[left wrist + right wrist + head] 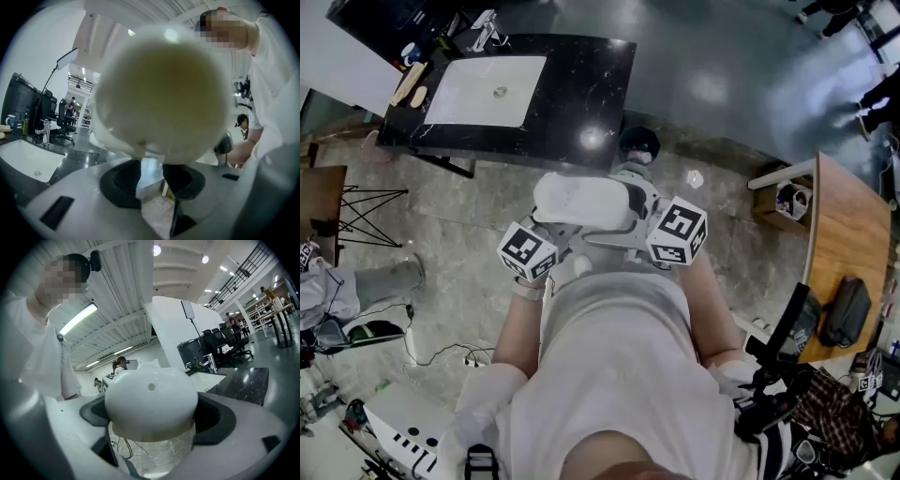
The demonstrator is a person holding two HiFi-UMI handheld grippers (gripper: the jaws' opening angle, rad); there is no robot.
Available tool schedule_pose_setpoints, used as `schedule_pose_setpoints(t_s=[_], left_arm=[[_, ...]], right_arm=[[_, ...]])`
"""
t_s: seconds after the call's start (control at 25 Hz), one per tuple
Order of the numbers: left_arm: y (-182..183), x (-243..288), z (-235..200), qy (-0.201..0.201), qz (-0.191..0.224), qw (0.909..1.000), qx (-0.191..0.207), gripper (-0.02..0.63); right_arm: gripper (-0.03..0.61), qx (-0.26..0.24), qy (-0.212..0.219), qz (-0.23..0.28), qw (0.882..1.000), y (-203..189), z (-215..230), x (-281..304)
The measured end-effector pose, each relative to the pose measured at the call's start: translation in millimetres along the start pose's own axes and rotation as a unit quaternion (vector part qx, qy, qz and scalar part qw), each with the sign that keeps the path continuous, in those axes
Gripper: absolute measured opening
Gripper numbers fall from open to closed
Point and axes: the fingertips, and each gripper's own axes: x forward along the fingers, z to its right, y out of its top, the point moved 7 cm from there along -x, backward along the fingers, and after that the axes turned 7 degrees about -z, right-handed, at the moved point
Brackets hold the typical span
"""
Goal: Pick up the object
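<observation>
A white, rounded, dome-like object (581, 202) is held in the air in front of the person's chest, above the stone floor. My left gripper (546, 234) grips it from the left and my right gripper (649, 220) from the right, their marker cubes just below it. In the left gripper view the object (161, 89) fills most of the picture, and the left gripper (151, 180) has its black pads (121, 183) pressed on the object's lower part. In the right gripper view the object (150, 401), with a small hole, sits between the right gripper's (152, 417) black pads (213, 416).
A black counter (581, 89) with a white sink (487, 89) stands ahead. A wooden table (844, 225) with a black bag (844, 311) is on the right. Cables (441, 356) and equipment lie on the floor at lower left.
</observation>
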Motion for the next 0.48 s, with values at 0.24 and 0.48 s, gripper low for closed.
schedule_pose_setpoints(t_s=[0.24,0.48], left_arm=[[0.0,0.0,-1.8,0.002,0.0,1.0,-0.001,0.144],[-0.6,-1.0,0.2,0.001,0.001,1.0,0.0,0.144]], right_arm=[[0.483,-0.001,-0.002,0.001,1.0,-1.3,1.3,1.8],[0.483,-0.011,-0.003,-0.001,1.0,-2.4,-1.8,3.4]])
